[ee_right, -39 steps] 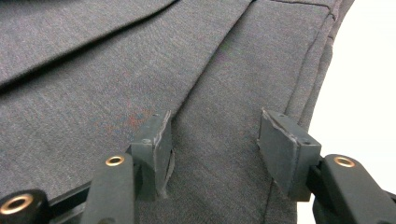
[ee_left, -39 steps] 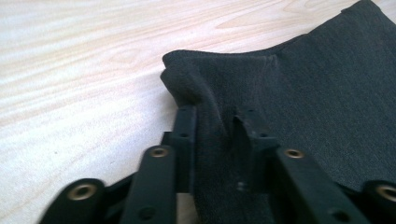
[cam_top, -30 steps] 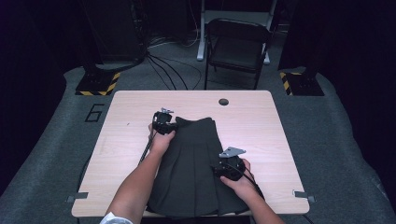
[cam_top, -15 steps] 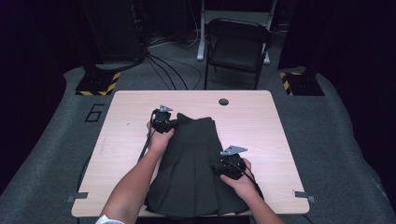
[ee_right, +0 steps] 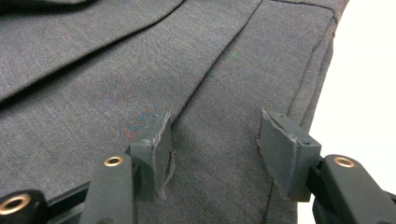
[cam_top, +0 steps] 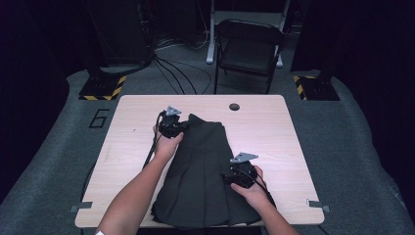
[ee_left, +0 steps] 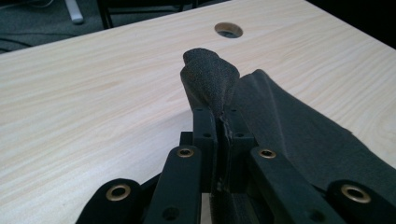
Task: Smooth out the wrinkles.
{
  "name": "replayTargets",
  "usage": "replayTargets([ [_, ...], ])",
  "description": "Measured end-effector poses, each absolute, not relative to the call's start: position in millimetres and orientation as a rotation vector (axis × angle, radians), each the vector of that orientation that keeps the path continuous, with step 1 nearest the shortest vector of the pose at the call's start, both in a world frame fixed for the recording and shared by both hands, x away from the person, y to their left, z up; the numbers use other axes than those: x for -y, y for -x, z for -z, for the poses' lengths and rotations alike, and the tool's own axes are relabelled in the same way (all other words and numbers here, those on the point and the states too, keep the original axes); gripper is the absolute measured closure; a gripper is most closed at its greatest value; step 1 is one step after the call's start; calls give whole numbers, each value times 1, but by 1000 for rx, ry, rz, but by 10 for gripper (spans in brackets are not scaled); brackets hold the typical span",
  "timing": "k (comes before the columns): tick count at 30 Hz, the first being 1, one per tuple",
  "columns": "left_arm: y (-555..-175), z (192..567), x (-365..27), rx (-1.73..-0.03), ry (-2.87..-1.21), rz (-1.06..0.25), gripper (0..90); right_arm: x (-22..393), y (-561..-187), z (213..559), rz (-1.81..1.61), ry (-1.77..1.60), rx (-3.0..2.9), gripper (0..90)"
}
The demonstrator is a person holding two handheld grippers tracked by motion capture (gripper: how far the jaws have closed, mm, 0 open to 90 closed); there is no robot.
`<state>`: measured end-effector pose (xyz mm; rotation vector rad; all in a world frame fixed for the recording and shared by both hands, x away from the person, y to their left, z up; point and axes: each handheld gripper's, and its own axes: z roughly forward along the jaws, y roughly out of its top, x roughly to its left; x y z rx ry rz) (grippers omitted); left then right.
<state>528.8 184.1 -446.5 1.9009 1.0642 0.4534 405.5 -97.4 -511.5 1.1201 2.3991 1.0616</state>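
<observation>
The table [cam_top: 274, 122] is pale wood-grain, and a dark grey pleated skirt [cam_top: 203, 171] lies on it, its narrow waist end toward the far edge and the wide hem spilling over the near edge.

The left gripper [cam_top: 172, 128] sits at the skirt's far-left corner. In the left gripper view its 2 jaws are pressed together on the waistband corner [ee_left: 208, 79], and a small hump of cloth stands up just ahead of the jaw tips. Beyond that hump is bare table, then the round cable hole [ee_left: 228, 30].

The right gripper [cam_top: 243, 172] rests over the skirt's right side, nearer the hem. In the right gripper view its jaws stand wide apart with a pleat fold [ee_right: 219, 70] running between them; nothing is pinched. The skirt's right edge [ee_right: 322, 60] lies just outside the right-hand jaw.

The work looks like folding or straightening the skirt. To do it well, I judge that the left grip should keep hold of the whole waistband thickness, not 1 layer, and lift only enough to clear the table. The right jaws should shift toward the side edge and close on all layers there, so that both corners travel together and the pleats stay flat.

On the floor left of the table, a large "6" [cam_top: 100, 118] is marked. No brand or label is readable on the skirt.
</observation>
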Motion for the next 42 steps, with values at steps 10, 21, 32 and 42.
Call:
replayTargets([
  [10,-512,430,-178,-961,-1910,-454,862,97,-406,512,-1055,-1135,-2398,436],
  [21,-515,426,-178,-964,-1902,-457,862,84,-397,490,-1149,-1099,-2366,433],
  [32,-523,410,-175,-957,-1885,-486,862,57,-384,486,-1219,-1000,-2451,425],
  [42,-505,393,-179,-862,-1869,-493,862,51,-391,508,-1070,-998,-2511,425],
])
